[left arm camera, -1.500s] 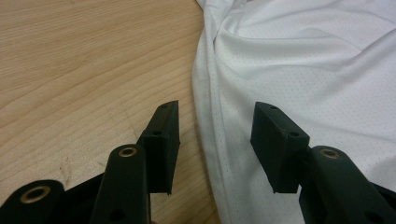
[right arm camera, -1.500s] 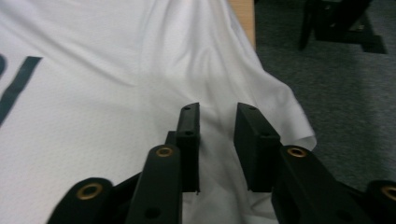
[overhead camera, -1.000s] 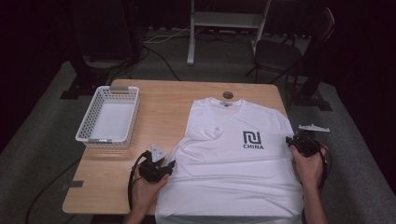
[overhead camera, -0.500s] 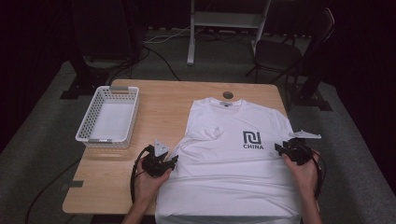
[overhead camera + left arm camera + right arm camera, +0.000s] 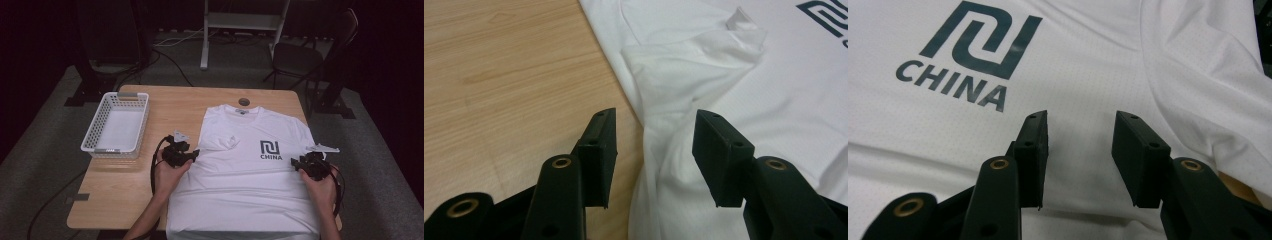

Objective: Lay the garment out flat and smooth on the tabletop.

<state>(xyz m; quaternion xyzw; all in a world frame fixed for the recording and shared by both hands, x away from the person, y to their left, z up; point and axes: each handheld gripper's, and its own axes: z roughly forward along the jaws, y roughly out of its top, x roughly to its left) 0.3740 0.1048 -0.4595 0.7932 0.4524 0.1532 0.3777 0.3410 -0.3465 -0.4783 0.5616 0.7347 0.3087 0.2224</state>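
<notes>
- Fingers (image 5: 596, 150) of my left gripper (image 5: 654, 150) stand wide apart, nothing pinched; bunched edge of the white short-sleeved T-shirt (image 5: 250, 175) lies between and just past them, no pad pressing on it.
- Left of those fingers: bare light wooden table (image 5: 499, 75); right of them: flat shirt cloth.
- Ahead of left fingertips: folded-in left sleeve (image 5: 704, 55), crumpled on the shirt body.
- Fingers (image 5: 1143, 150) of my right gripper (image 5: 1080, 150) also wide, holding nothing; jaws have just been opening, only flat shirt cloth below the gap.
- Dark printed logo with "CHINA" lettering (image 5: 973, 55) sits ahead and left of right fingertips; right sleeve fold (image 5: 1208, 65) ahead and right.
- High view: left gripper (image 5: 181, 154) at shirt's left edge, right gripper (image 5: 311, 165) at its right edge, shirt spread front-up between them.
- White plastic mesh basket (image 5: 117, 127) well apart, beyond and left of left fingers.
</notes>
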